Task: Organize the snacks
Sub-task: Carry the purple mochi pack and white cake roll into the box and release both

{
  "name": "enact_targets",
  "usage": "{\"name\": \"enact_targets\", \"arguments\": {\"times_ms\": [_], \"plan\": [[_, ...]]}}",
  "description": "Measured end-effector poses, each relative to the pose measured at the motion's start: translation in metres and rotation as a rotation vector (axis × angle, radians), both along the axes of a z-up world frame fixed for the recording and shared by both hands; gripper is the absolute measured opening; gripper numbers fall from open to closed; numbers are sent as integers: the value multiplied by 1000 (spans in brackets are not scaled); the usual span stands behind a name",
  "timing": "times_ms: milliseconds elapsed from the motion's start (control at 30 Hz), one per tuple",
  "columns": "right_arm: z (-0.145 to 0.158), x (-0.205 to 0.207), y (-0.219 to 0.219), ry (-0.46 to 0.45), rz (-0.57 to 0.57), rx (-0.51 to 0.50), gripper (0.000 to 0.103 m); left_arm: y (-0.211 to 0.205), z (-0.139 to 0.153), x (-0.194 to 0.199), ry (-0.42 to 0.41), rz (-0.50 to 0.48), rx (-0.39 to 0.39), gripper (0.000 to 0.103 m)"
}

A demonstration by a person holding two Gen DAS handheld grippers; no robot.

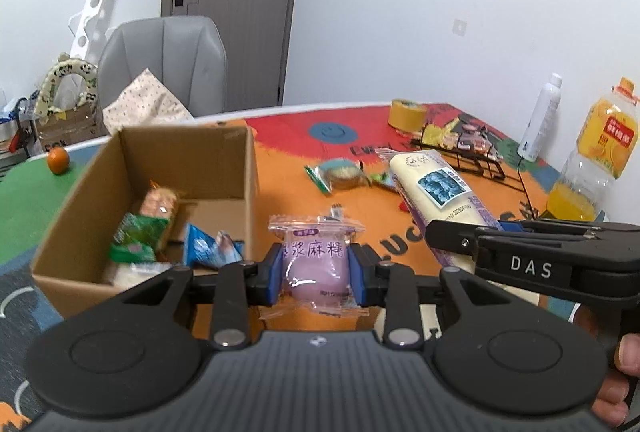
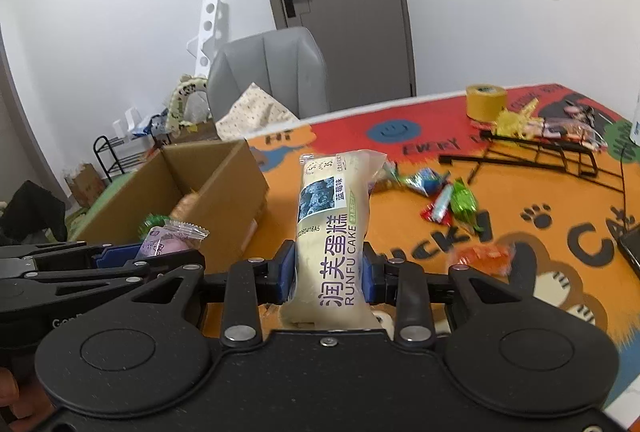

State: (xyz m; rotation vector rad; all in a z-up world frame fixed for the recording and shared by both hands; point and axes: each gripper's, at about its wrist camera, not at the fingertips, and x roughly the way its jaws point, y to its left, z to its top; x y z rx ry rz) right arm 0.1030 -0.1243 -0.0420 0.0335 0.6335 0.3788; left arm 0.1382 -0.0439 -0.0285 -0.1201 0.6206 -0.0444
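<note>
Two snack packets are pinched at once, one in each hand-held gripper, both just to the right of the cardboard box (image 1: 152, 200) and above the tabletop (image 1: 288, 160). The left hand-held gripper (image 1: 316, 274) has its blue pads closed on a purple mochi packet (image 1: 316, 264); the packet stands roughly upright between the fingers, its printed face toward the camera and its crimped ends at top and bottom. The right hand-held gripper (image 2: 330, 278) clamps the lower part of a long cream Runfu cake packet (image 2: 334, 232). Its long axis runs forward along the fingers and tilts up and away, the far end pointing toward the box's near right corner region.

Seen from the left wrist, the right hand-held gripper comes in level from the right, beside the box, with fingertips of the person's hand (image 1: 624, 356) at the frame edge. From the right wrist, the left one lies level at the left, close to the box wall.

Inside the box lie several wrapped snacks (image 1: 160, 220). Right of the box, loose candies (image 2: 444, 200) are scattered on a bright orange and red cartoon mat, with a yellow tape roll (image 2: 486, 102) and a black wire rack (image 2: 540, 156) farther off. Behind the box stand a grey chair (image 1: 168, 60), a grey door (image 1: 232, 0) and white walls
</note>
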Motion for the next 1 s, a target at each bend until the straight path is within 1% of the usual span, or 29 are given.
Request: {"name": "enact_targets", "arguments": {"times_ms": [200,333,533,767,1000], "plan": [[14,4,17,-21,32,11,31,17,16,-4,-32,23,0,33],[19,4,30,-29,51,6,31,35,20,-7,-36,60,-20,33],[22,9,48,-26,73,12,31,63,24,-9,-42,118,-26,33],[25,13,72,-33,103,0,31,93,24,-8,-44,167,-38,33],[24,22,95,-30,124,-16,31,116,13,-1,-27,201,-65,33]]}}
